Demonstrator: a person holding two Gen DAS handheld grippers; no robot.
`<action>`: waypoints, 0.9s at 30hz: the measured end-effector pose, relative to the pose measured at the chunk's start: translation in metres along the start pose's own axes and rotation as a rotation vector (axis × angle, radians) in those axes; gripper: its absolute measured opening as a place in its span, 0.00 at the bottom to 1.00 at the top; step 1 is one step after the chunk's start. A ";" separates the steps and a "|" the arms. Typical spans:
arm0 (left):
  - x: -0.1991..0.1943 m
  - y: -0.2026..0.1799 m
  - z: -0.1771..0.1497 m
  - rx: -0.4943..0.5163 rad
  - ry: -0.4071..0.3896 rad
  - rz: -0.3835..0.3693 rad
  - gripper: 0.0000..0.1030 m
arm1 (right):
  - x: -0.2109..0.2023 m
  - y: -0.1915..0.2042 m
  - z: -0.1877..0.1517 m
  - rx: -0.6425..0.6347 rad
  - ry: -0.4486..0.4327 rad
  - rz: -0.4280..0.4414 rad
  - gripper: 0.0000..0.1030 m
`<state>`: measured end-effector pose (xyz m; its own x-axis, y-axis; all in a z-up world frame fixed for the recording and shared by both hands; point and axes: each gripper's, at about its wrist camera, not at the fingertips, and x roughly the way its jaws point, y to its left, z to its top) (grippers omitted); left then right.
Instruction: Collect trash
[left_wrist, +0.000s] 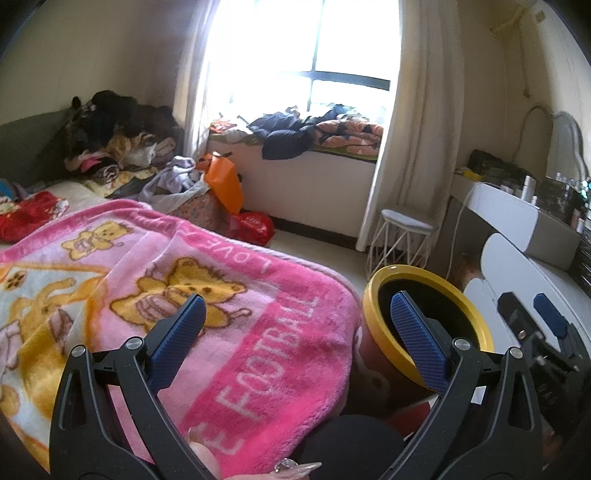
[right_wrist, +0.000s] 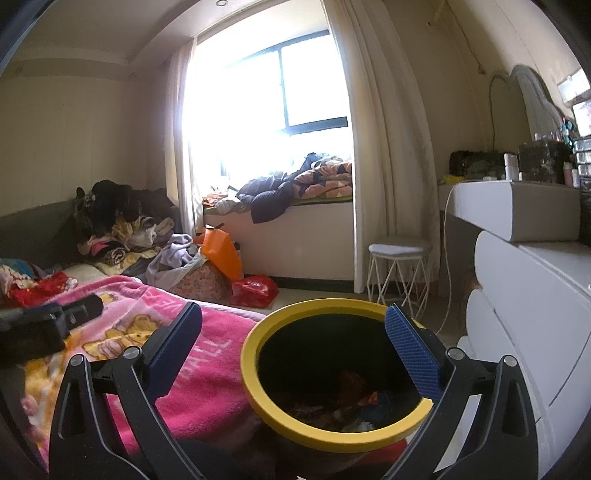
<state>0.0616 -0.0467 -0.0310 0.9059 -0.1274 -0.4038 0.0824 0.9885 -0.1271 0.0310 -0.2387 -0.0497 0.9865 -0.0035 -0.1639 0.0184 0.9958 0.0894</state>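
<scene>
Left gripper (left_wrist: 303, 332) gapes wide, empty, above pink bear blanket (left_wrist: 221, 314) on bed; yellow-rimmed bin (left_wrist: 373, 295) just beside bed edge, window (left_wrist: 314, 55) blazing behind.
Right gripper (right_wrist: 295, 343) likewise spread, holding nothing, over bin (right_wrist: 255, 350) with scraps inside; white dresser (right_wrist: 535, 314) at right, stool (right_wrist: 399, 251) near curtain (right_wrist: 388, 147).

The left gripper (left_wrist: 299, 332) hangs with its blue-padded jaws spread wide and nothing between them, over the near corner of a pink bear-print blanket (left_wrist: 207, 295). Just beyond that corner stands a yellow-rimmed bin (left_wrist: 373, 314); the right gripper (left_wrist: 532, 317) shows past it, beside white drawers (left_wrist: 517, 258)
</scene>
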 end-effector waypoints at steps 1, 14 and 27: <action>0.000 0.005 -0.001 -0.019 0.008 0.004 0.90 | 0.000 0.003 0.003 0.001 -0.001 0.008 0.94; -0.051 0.263 -0.038 -0.387 0.193 0.607 0.90 | 0.057 0.241 0.022 -0.223 0.240 0.621 0.94; -0.117 0.427 -0.149 -0.601 0.398 0.999 0.91 | 0.078 0.508 -0.164 -0.657 0.671 0.822 0.95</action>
<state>-0.0714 0.3784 -0.1728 0.2631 0.5431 -0.7974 -0.8735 0.4850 0.0421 0.0910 0.2816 -0.1786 0.3856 0.4964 -0.7778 -0.8394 0.5386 -0.0724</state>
